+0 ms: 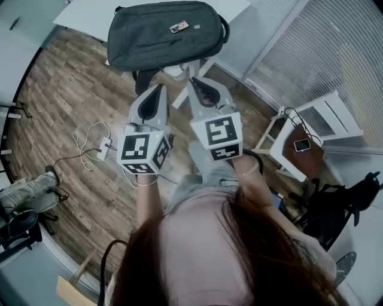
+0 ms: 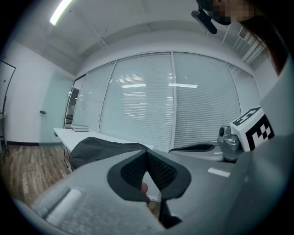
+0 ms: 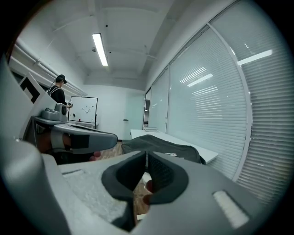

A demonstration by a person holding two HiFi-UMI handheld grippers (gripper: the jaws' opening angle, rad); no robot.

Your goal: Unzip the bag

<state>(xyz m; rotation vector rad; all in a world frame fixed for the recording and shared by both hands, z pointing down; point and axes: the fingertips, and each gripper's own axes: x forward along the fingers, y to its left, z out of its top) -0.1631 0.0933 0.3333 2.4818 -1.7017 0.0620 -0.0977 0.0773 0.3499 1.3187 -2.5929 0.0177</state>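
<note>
Evidently the approach step: left claw [image 1: 159,88] and right claw [image 1: 193,80] both closed tight and empty, short of the bag [image 1: 164,33] lying on the desk [image 1: 84,18]; next, open one and pinch the zip pull.

Bag [image 1: 164,33] is showing dk grey; desk [image 1: 84,18] is showing white. Floor [image 1: 60,101] is showing brown wood grain. Left claw [image 1: 159,88] & right claw [image 1: 197,80] are showing lt grey w/ blk pads [image 2: 161,170]; cubes [image 1: 143,152] are showing blk-on-white squares.
</note>
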